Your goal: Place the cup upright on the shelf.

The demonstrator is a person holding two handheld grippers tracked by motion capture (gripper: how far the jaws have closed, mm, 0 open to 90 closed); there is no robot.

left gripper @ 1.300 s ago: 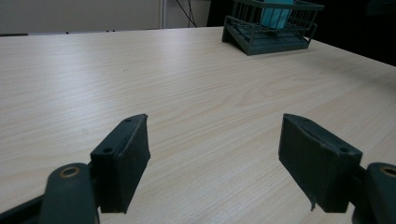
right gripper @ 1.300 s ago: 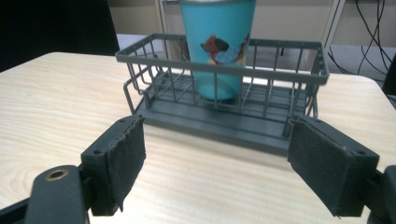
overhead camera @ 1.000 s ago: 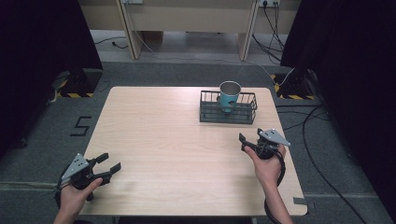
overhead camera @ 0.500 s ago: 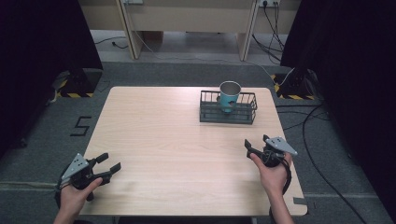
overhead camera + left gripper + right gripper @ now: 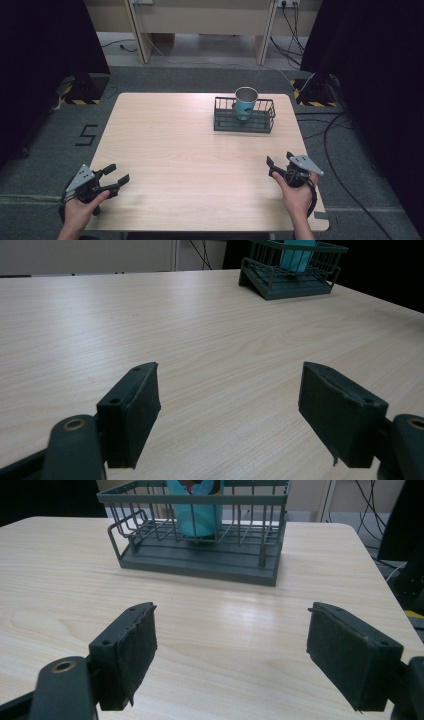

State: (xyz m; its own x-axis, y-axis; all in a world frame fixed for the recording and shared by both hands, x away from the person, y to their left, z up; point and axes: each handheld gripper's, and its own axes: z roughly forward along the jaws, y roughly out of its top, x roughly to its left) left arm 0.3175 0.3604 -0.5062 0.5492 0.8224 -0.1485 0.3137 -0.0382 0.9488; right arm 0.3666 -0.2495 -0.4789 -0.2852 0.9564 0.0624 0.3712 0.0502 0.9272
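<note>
A teal cup [image 5: 245, 103] [image 5: 194, 507] [image 5: 297, 254] stands upright in a dark wire basket [image 5: 224, 116] [image 5: 252, 545] [image 5: 270, 277] at the table's far right. My left gripper [image 5: 115, 175] [image 5: 230, 410] hovers at the near left corner, open, nothing between its jaws. My right gripper [image 5: 279, 162] [image 5: 232, 652] is held low over the near right part of the table, open and empty, its jaws facing the basket a short way ahead.
The light wooden table [image 5: 180, 150] has bare surface between the grippers and the basket. Cables [image 5: 335, 130] trail on the grey floor to the right. Desk legs [image 5: 140, 30] stand behind the table, with dark curtains on both sides.
My right gripper has drawn back toward the near edge and slightly right, away from the basket. The left gripper has stayed put.
</note>
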